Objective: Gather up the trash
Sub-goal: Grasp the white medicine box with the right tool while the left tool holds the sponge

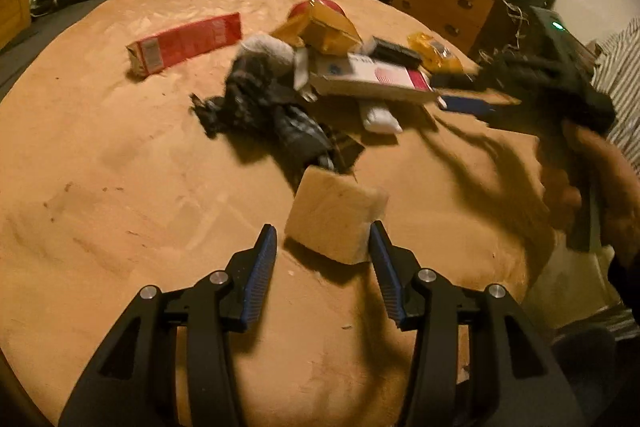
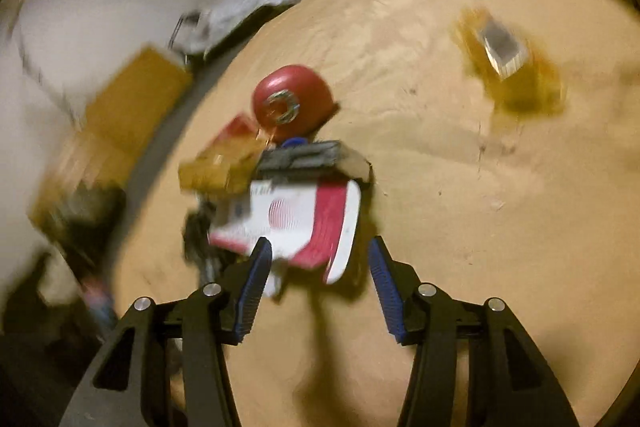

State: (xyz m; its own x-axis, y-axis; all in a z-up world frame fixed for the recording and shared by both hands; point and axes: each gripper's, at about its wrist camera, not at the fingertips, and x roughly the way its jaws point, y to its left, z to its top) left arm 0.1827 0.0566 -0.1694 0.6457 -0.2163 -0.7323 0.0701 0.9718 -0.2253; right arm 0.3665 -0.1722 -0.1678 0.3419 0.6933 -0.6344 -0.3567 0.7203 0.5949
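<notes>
Trash: one spongy tan block (image 1: pixel 336 223), one red-and-white carton (image 2: pixel 296 223), on plush orange bed (image 1: pixel 120 187).
Left gripper (image 1: pixel 323 247): fingers spread around block.
Right gripper (image 2: pixel 320 259): fingers spread before carton.

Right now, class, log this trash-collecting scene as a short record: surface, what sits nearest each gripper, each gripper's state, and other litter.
Surface: tan blanket
Left gripper: open, tan sponge-like block just ahead between its fingers, not pressed
Right gripper: open, nearing red-and-white box
Other litter: long red carton, dark crumpled wrapper, yellow wrapper, red round lid
Image quality: right wrist view blurred
</notes>
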